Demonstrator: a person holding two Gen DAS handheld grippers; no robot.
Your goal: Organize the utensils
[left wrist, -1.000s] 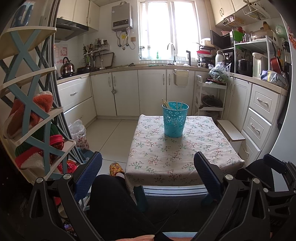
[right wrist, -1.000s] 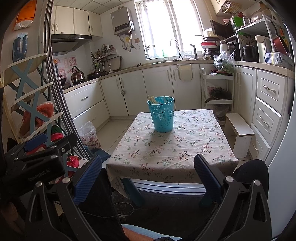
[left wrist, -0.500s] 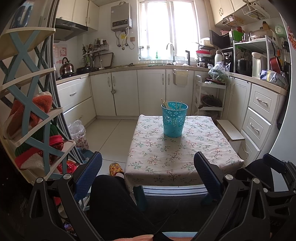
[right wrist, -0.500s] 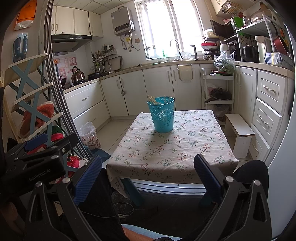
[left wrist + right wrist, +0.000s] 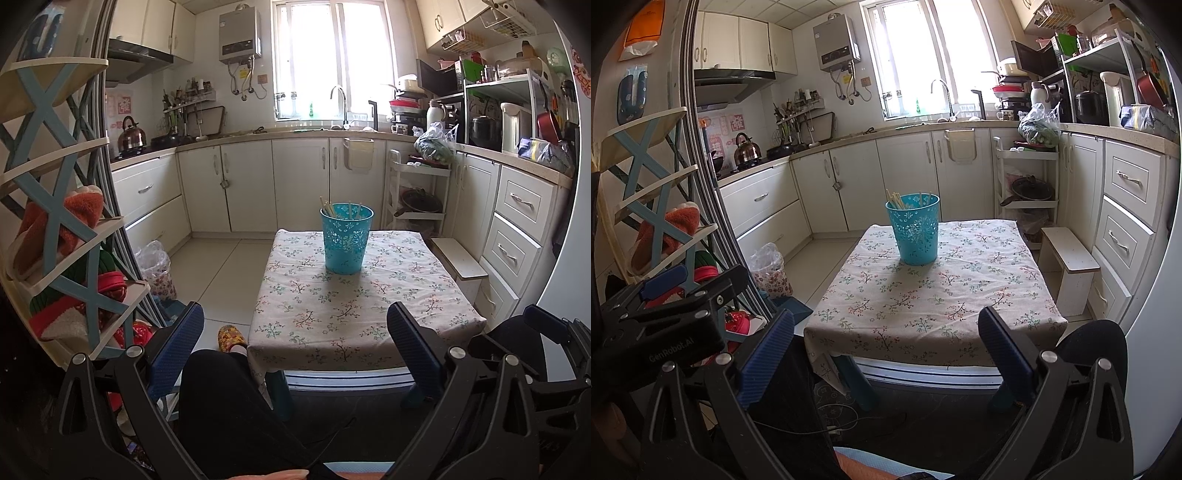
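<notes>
Both spread, empty: left gripper [image 5: 295, 343], right gripper [image 5: 886, 341]. Chopsticks [image 5: 896, 199] upright in blue basket [image 5: 916, 230], far on table [image 5: 960, 295]. Likely light, stiff, slippery; pinch near tops.

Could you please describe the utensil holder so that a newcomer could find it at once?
In mid-kitchen stands a low table under a floral cloth. The turquoise perforated bin stands alone on it, pale chopsticks poking over its rim.

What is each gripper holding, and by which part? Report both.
Nothing is held. The left gripper and right gripper are both open and empty, short of the table; the chopsticks stand in the teal basket.
</notes>
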